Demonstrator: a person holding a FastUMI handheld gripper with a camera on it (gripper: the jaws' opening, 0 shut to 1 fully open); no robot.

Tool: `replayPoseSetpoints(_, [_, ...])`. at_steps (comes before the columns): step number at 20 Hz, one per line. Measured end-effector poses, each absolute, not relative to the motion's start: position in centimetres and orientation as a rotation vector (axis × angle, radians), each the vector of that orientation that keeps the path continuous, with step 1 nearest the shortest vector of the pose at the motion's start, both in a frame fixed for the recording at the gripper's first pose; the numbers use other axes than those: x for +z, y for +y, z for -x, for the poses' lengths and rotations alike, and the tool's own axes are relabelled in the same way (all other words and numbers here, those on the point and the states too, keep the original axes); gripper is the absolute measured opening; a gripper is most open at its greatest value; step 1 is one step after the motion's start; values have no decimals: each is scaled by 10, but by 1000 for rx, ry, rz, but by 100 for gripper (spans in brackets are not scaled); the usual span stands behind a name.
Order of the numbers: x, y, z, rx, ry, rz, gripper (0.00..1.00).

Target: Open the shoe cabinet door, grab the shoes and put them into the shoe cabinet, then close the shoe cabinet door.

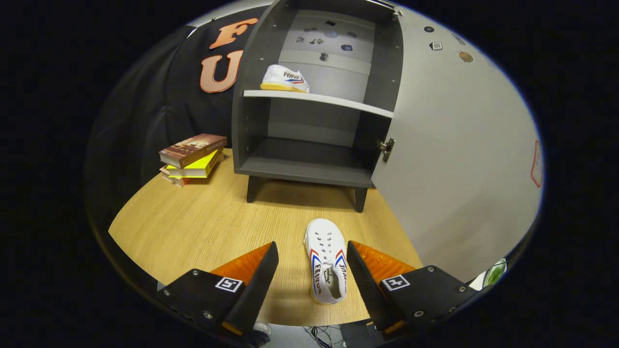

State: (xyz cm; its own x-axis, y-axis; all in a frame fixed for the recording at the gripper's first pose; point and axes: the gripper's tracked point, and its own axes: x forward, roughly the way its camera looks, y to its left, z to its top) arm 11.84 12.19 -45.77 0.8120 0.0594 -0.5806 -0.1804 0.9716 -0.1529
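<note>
One white shoe (326,261) lies on the table (203,227) between the gripper (313,256) fingers, whose jaws stand wide, untouching. Another shoe (284,79) sits on the open cabinet (309,169) shelf.

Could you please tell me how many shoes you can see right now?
2: one shoe on the cabinet shelf, one shoe on the table between the open tool's fingers.
</note>
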Motion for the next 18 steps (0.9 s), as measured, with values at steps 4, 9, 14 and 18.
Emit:
replayPoseSetpoints(4, [-499, 122, -131, 146, 688, 205, 91])
replayPoseSetpoints(9, [-537, 114, -145, 154, 765, 181, 86])
replayPoseSetpoints(14, [-571, 97, -145, 126, 853, 204, 68])
replayPoseSetpoints(18, [-590, 96, -143, 104, 903, 186, 41])
